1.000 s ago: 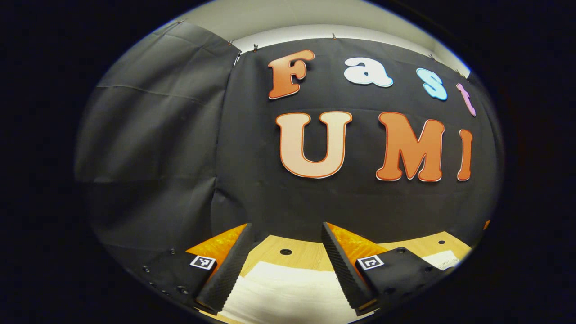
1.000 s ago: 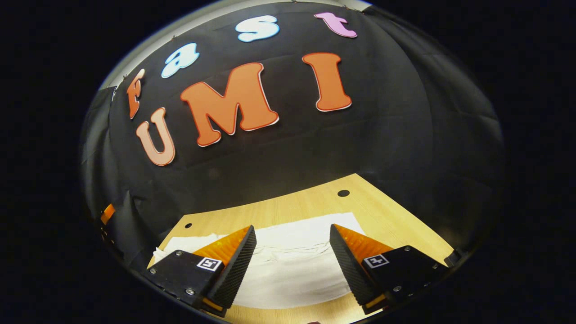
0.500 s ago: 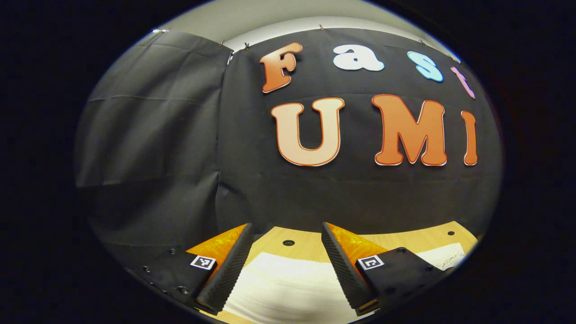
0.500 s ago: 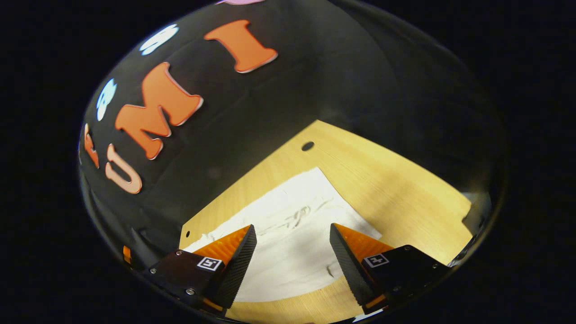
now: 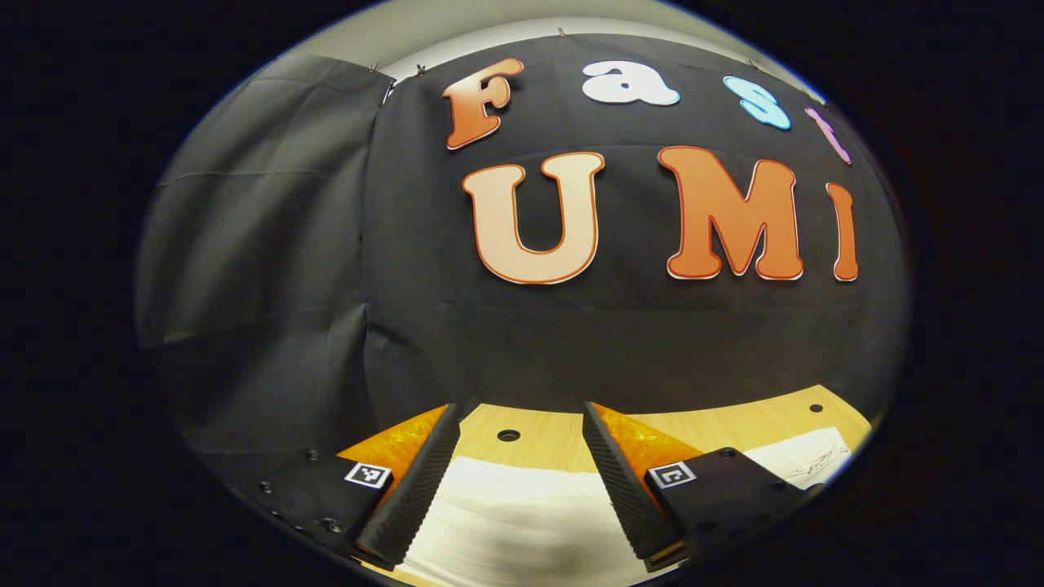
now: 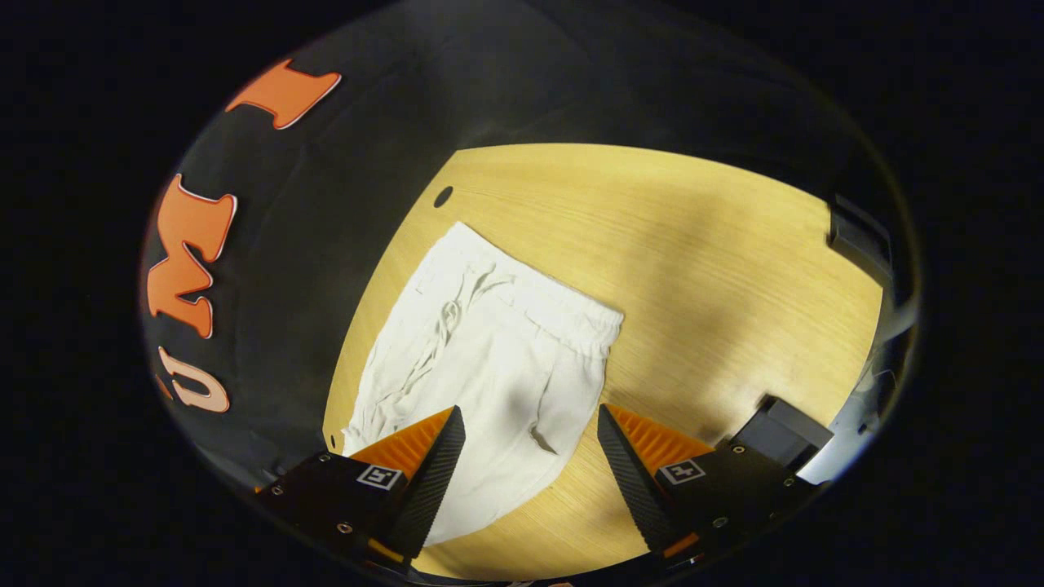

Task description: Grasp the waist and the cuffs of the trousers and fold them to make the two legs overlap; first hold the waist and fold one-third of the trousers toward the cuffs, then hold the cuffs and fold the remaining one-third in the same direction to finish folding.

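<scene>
White trousers lie flat on the wooden table in the right gripper view, their elastic waist with a drawstring toward the upper right of the cloth. My right gripper hovers open above the hip area, nothing between its fingers. In the left gripper view, white trouser cloth spreads under my left gripper, which stands open above it. More of the white cloth with the drawstring shows at the far right of that view.
The table's far edge meets the black booth wall. Round holes sit in the tabletop near the cloth. A dark object stands at the table's right edge, and bare wood lies right of the waist.
The right gripper has tilted down and swung round, so the whole waist end now shows. The left gripper has drifted slightly, still open over the cloth.
</scene>
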### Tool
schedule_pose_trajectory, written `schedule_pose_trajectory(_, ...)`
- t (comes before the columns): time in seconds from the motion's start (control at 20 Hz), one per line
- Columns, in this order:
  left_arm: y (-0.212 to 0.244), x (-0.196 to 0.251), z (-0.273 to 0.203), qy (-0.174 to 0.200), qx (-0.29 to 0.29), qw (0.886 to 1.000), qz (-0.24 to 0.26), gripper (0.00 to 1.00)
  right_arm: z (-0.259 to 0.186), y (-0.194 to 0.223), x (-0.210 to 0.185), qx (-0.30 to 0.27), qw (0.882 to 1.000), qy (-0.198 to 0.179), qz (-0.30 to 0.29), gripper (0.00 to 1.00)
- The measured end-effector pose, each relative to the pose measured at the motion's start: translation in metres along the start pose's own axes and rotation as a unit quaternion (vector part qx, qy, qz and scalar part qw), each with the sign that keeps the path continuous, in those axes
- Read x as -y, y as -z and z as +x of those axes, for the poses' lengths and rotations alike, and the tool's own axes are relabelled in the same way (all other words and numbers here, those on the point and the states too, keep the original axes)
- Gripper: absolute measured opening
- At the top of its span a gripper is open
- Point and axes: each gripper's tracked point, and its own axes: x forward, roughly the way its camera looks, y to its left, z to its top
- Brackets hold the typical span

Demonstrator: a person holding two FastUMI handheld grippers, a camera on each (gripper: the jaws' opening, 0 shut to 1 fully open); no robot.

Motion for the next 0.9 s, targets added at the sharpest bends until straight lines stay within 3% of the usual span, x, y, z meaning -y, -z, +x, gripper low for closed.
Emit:
schedule_pose_trajectory(0.4, 0.008, -0.036, 0.002, -0.025, -0.011, 1.000, -0.006, 0.99, 0.023, 0.012, 0.008, -0.030, 0.999, 0.035, 0.022, 0.98)
schedule_pose_trajectory(0.75, 0.018, -0.063, -0.002, -0.047, -0.023, 0.998, -0.017, 0.99, 0.038, 0.009, -0.013, -0.038, 0.999, 0.012, 0.036, 0.99)
schedule_pose_trajectory(0.85, 0.020, -0.070, -0.002, -0.052, -0.028, 0.998, -0.020, 0.99, 0.044, 0.010, -0.013, -0.045, 0.998, 0.016, 0.037, 0.92)
schedule_pose_trajectory(0.9, 0.021, -0.074, -0.002, -0.054, -0.031, 0.998, -0.022, 0.99, 0.046, 0.009, -0.014, -0.047, 0.998, 0.017, 0.041, 0.81)
